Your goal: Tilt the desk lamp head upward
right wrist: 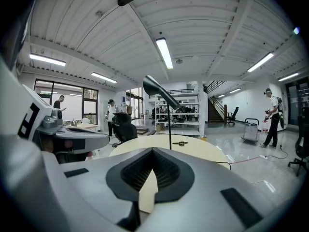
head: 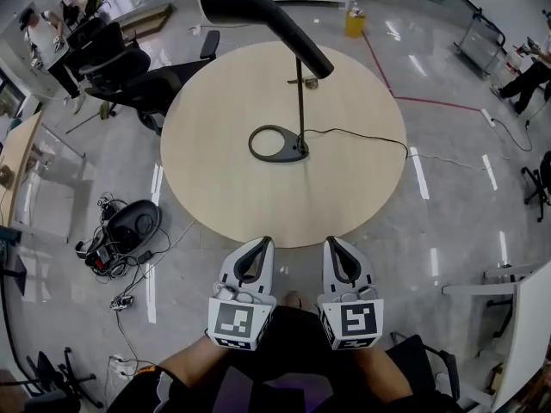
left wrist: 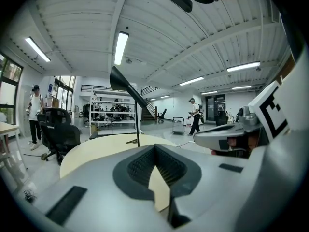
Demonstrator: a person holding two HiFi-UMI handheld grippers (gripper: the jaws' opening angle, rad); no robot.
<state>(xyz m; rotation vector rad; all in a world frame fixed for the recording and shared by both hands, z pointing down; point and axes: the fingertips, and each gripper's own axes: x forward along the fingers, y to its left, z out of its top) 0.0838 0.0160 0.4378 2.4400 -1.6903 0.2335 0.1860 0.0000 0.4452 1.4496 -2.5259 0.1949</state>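
Note:
A black desk lamp stands on the round wooden table (head: 215,170). Its ring base (head: 277,143) lies near the table's middle, a thin stem (head: 300,101) rises from it, and the long cone head (head: 254,7) slants down toward the stem top. In the gripper views the lamp head (left wrist: 126,84) (right wrist: 161,93) shows far ahead. My left gripper (head: 258,246) and right gripper (head: 337,245) hang side by side before the table's near edge, both shut on nothing and well short of the lamp.
A black cord (head: 366,138) runs from the lamp base to the right and off the table. A small dark object (head: 307,82) lies behind the stem. Office chairs (head: 129,76) stand at the left, cables and a black device (head: 125,231) on the floor.

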